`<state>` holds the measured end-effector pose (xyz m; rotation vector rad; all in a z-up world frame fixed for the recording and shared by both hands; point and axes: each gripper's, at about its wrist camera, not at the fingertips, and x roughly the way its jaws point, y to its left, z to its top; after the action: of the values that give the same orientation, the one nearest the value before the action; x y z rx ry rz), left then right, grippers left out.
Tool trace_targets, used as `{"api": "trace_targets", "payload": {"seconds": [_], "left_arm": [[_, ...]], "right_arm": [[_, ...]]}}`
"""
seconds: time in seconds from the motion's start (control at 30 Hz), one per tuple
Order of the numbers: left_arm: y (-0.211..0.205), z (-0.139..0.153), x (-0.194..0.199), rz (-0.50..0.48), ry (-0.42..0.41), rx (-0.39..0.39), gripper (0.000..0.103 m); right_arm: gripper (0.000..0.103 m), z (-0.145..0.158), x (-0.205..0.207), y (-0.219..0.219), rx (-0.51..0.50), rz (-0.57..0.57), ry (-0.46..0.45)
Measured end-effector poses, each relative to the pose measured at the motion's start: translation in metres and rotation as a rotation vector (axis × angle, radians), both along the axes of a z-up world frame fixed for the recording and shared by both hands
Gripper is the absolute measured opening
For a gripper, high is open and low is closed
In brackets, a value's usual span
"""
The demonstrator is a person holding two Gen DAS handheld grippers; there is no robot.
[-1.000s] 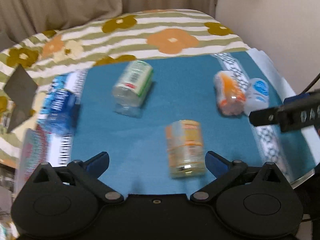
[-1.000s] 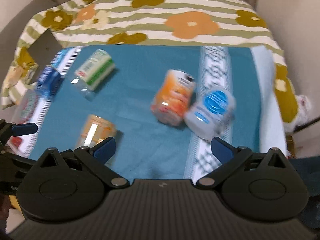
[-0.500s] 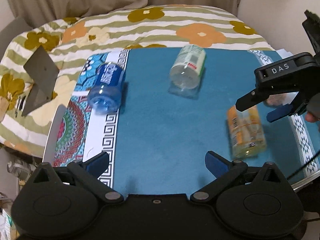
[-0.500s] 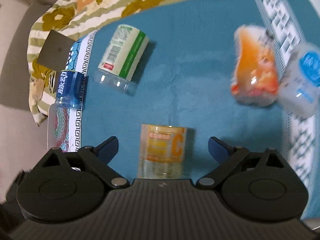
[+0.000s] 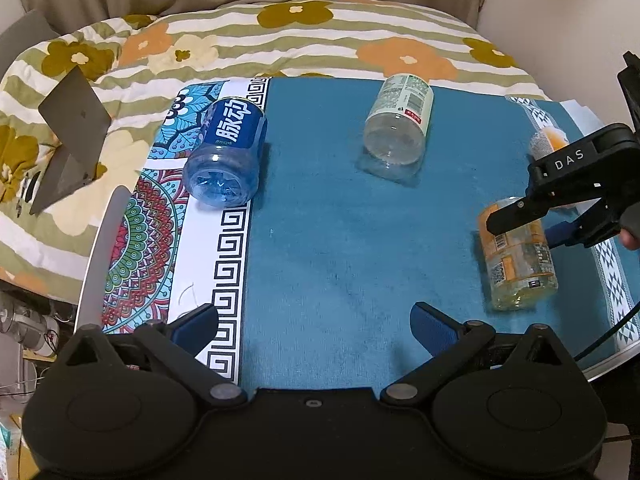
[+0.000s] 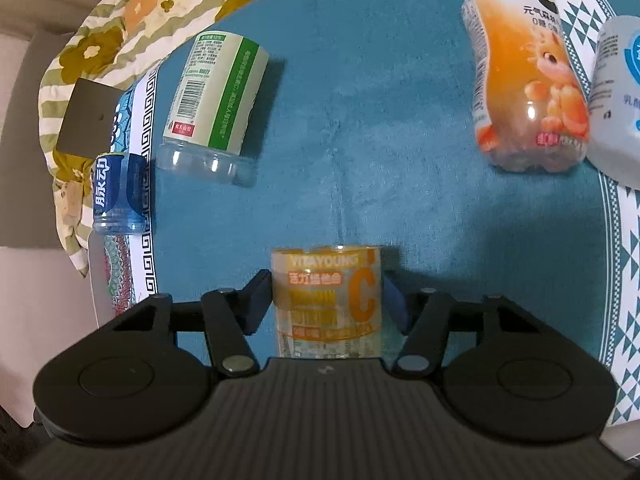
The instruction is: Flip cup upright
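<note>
Five cut-bottle cups on their sides, right claw around the yellow one

Five clear plastic cups lie tipped over on a teal mat (image 5: 320,240) w/ a patterned border, on the desk. All look empty.

Yellow cup (image 6: 326,300): label reads "VITAYOUNG" w/ a big orange "C" plus Chinese text too blurred to read. It lies near the mat's front right. Right claw (image 6: 326,300) brackets it, one blue pad each side; pads sit at or just beside the cup's walls, can't tell if they're pressing. In the left wrist view the same cup (image 5: 518,256) lies flat under the right claw's black body, which is marked "DAS".

Blue cup (image 5: 226,152): white Chinese characters on a blue label, lying on the mat's patterned left border, one end facing the camera.

Green-label cup (image 6: 214,108): barcode, small red tag, fine print not legible; lies in the mat's far middle, well apart from the yellow one.

Orange cup (image 6: 528,80): cartoon animal, Chinese text, "0" marks. Just beside it, touching or nearly so, a white cup (image 6: 616,100) w/ a blue label, partly cut off at frame edge.

Left claw (image 5: 316,322) hovers low over the mat's front, spread wide, gripping nothing.
</note>
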<state>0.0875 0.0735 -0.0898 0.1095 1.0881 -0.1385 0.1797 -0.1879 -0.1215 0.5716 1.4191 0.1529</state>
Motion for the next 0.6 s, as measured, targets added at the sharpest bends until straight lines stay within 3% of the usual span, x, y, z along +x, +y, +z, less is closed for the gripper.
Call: {"api": "trace_targets", "payload": {"seconds": [0.17,0.3,0.37,0.47,0.53,0.6], "left_arm": [[0.001,0.002,-0.001,-0.003,0.0,0.002,0.103],[0.004,0.007,-0.002,0.0,-0.009,0.006,0.103],[0.005,0.008,-0.003,0.003,-0.015,0.004,0.103],[0.007,0.006,-0.002,0.004,-0.011,0.001,0.103],[0.007,0.004,-0.002,-0.002,-0.007,0.004,0.103],[0.006,0.001,-0.001,-0.013,-0.003,0.008,0.103]], "right_arm": [[0.073,0.005,-0.002,-0.001,0.002,-0.006,-0.019],[0.072,0.032,-0.01,-0.003,0.001,-0.026,-0.137],[0.072,0.049,-0.02,-0.001,-0.031,-0.04,-0.263],[0.073,0.066,-0.043,0.013,-0.157,-0.054,-0.514],[0.073,0.064,-0.06,0.028,-0.269,-0.051,-0.675],[0.073,0.053,-0.072,0.04,-0.344,-0.052,-0.773]]}}
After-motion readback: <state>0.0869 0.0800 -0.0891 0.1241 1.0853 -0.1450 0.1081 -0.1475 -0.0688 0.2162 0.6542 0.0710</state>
